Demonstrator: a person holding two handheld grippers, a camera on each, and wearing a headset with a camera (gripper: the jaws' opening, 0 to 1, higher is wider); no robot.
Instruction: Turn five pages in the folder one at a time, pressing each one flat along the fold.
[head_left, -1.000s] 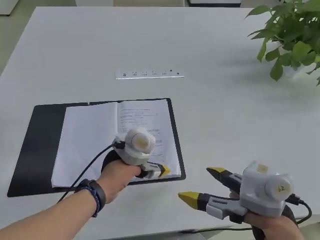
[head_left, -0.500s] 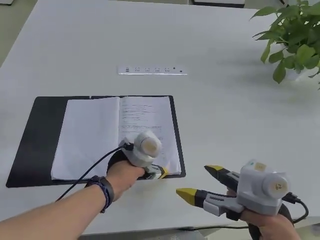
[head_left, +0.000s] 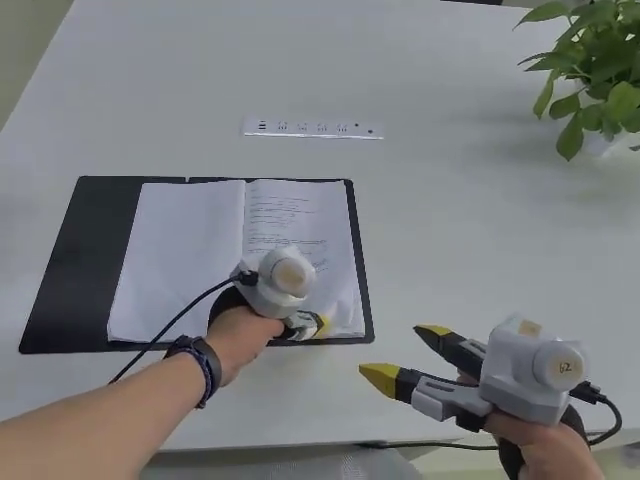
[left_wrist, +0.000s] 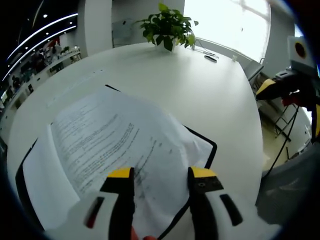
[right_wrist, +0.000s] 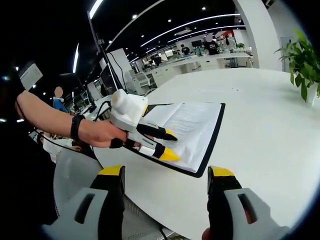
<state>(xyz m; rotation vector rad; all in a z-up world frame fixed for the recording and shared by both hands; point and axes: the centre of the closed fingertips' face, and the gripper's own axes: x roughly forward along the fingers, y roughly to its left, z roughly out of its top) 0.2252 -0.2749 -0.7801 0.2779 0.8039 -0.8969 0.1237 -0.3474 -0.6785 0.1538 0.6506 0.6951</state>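
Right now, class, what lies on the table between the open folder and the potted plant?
Nothing: in the head view that stretch of white table between the folder and the plant is bare.

Open folder (head_left: 60, 270) lies on the table (head_left: 450, 200), its pages (head_left: 190, 250) resting on its middle and right part. Behind the folder, a power strip (head_left: 312, 127) sits on the table; a plant (head_left: 595, 70) stands well behind and to the folder's right. The left gripper (head_left: 310, 325) is at the folder's near right corner, jaws apart over the page edge, possibly touching it. The right gripper (head_left: 405, 352) is right of that corner, nearer the person.
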